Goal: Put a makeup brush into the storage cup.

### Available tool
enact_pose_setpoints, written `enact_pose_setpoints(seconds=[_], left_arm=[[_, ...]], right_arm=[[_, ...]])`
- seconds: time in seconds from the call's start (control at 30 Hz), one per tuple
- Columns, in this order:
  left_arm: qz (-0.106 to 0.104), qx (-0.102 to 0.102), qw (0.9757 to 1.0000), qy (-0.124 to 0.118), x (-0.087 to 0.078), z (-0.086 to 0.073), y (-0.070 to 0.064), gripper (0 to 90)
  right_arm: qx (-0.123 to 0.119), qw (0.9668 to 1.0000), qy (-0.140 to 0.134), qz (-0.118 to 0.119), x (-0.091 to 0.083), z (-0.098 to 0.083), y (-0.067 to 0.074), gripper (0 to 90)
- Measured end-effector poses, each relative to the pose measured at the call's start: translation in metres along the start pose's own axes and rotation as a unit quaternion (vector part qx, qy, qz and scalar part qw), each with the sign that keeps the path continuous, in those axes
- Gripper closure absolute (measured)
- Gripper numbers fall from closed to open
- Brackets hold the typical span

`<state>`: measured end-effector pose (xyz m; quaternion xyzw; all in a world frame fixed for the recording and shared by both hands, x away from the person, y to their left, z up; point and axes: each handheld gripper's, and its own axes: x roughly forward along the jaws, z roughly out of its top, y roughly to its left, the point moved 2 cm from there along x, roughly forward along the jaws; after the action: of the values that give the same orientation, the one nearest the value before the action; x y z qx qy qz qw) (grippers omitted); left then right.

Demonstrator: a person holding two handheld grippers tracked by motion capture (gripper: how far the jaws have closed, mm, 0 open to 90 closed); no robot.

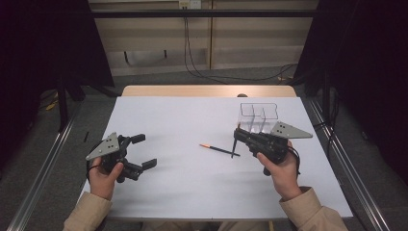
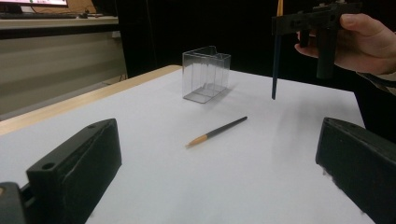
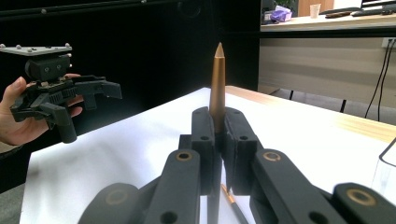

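White tabletop (image 1: 173,120) lies open; clear box (image 1: 259,117) and loose pencil (image 1: 220,150) obstruct right.

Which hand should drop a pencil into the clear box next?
Right. The right gripper already clamps a pencil upright, close beside the clear box. The left gripper is open, holds nothing and sits farther off; the second pencil lies flat on the table.
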<state>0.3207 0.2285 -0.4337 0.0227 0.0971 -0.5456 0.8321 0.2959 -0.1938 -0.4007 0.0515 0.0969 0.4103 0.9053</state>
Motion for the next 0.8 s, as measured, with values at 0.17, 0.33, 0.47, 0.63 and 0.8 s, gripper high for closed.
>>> enact_pose_setpoints(seconds=[0.17,0.33,0.47,0.63,0.8], left_arm=[[-0.002,0.001,1.0000,0.000,0.000,-0.001,0.000,0.0],[0.001,-0.004,1.0000,-0.005,0.000,-0.002,0.001,0.0],[0.003,-0.004,1.0000,-0.003,-0.002,-0.002,0.002,0.0],[0.003,-0.007,1.0000,-0.005,-0.001,-0.002,0.002,0.0],[0.005,-0.007,1.0000,-0.003,-0.002,-0.002,0.002,0.0]], right_arm=[[0.000,1.0000,0.001,-0.003,-0.001,0.001,-0.002,84.8],[-0.001,0.9999,0.002,-0.010,-0.005,0.003,-0.006,84.8],[-0.002,0.9999,0.004,-0.016,-0.007,0.006,-0.010,84.8],[-0.001,0.9997,0.003,-0.025,-0.010,0.009,-0.017,84.8],[-0.002,0.9994,0.001,-0.033,-0.013,0.013,-0.024,84.8]])
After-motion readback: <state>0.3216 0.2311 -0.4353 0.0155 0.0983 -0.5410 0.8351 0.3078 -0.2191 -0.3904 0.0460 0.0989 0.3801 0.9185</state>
